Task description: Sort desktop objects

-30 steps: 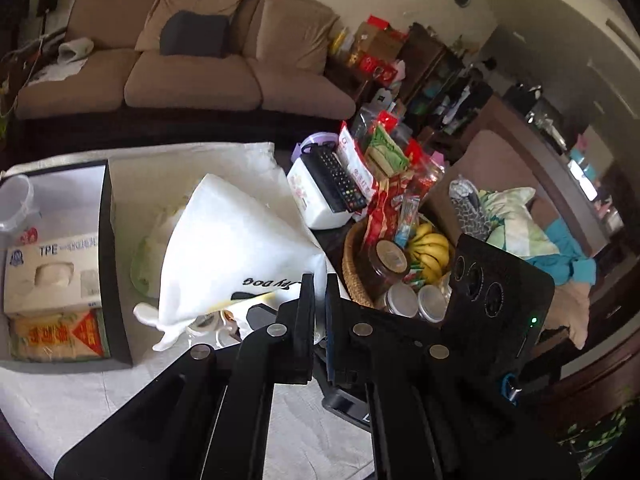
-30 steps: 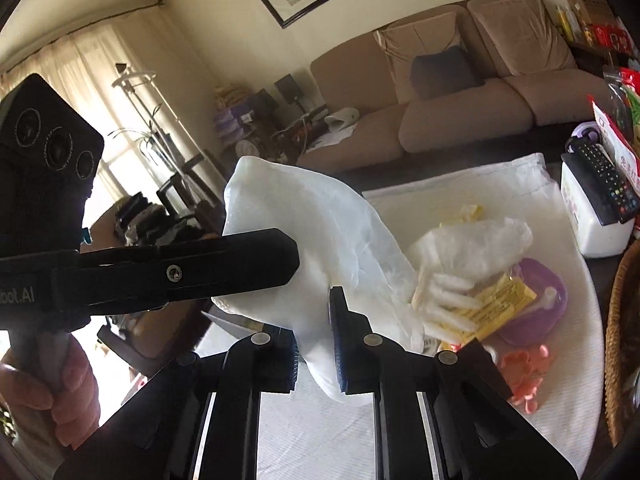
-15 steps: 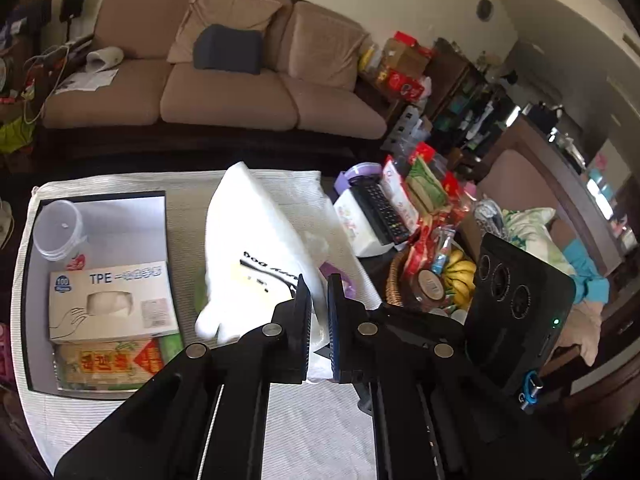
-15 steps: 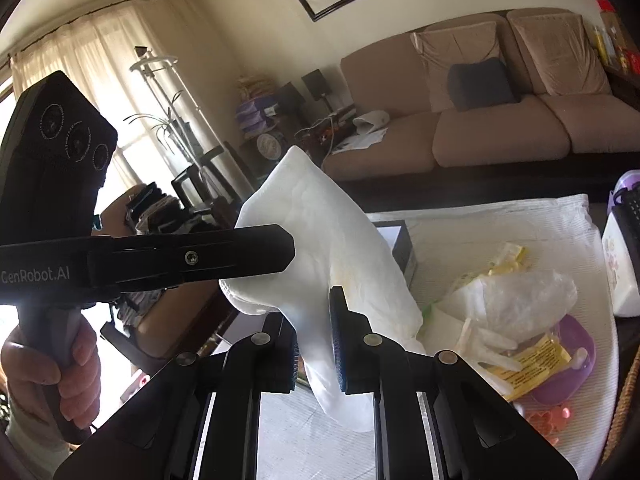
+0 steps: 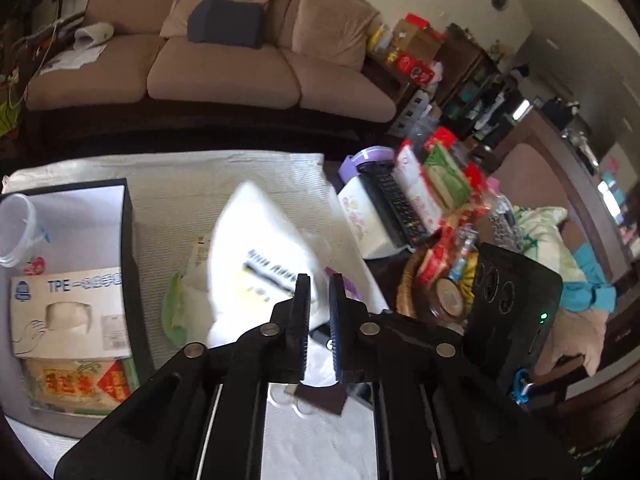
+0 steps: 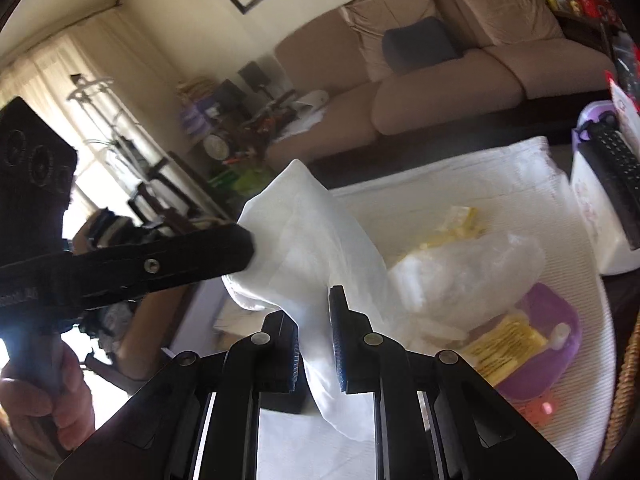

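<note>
Dropped lower and swung closer to the black box (image 5: 129,240) than a second ago: white bag (image 5: 260,248), blurred, mid-carry.

Left gripper (image 5: 319,300) just been opening; narrow gap now, nothing visibly pinched between the pads in its own view, though from the right wrist, tip right against the bag's top edge. Right gripper (image 6: 314,320) eased a touch wider too, narrow, bag fabric filling the gap and apparently gripped.

Bag hanging just right of the box, above the cloth (image 5: 180,184), not yet inside. Inside the box: glove carton (image 5: 68,312), red-and-yellow packet (image 5: 80,384) at the near end, clear cup (image 5: 16,228) at the far corner.

Further right of the box, beyond the bag: purple dish (image 6: 556,316) with a yellow sachet (image 6: 504,344), loose clear gloves (image 6: 460,276), then remote (image 5: 394,204) on a white tub (image 5: 364,220). Well behind the box, brown sofa (image 5: 224,76).

Step in hand, by judgement: carrying the bag to the box for stowing. Next: bring it over the bare white floor beyond the carton, lower, then release with the right as well. Light, floppy film, likely to drape over the rim.
</note>
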Demonstrator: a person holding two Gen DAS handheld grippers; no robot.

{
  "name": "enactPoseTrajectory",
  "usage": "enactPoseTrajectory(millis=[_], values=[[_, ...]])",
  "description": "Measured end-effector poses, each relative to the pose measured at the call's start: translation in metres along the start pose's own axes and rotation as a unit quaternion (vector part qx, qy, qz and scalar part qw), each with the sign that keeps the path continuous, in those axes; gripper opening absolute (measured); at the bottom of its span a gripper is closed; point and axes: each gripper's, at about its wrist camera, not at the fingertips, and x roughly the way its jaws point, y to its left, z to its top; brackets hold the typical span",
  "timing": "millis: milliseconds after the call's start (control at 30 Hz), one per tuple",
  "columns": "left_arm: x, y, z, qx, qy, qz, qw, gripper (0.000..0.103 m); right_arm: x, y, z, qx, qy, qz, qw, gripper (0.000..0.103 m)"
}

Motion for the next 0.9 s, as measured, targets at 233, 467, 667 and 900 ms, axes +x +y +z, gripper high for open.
enactPoseTrajectory(millis=[233,467,667,900], values=[[0.028,0.025,-0.032,-0.039,-0.018,0.015,0.999,0.051,-0.005,-0.068,-0.016,-0.012,0.008,-0.17,0.985,0.055],[0.003,0.046,-0.127,-0.057,-0.025,0.024,0.9978,0.079,-0.062,-0.056,-0.065,-0.043,-0.006,-0.164,0.986,0.081],[0.011,0.047,-0.223,-0.067,0.0,0.056,0.9962,0.1,-0.087,-0.031,-0.142,-0.06,-0.021,-0.167,0.984,0.097],[0.034,0.043,-0.288,-0.075,-0.003,0.109,0.9912,0.103,-0.069,-0.031,-0.225,-0.043,0.011,-0.179,0.983,0.101]])
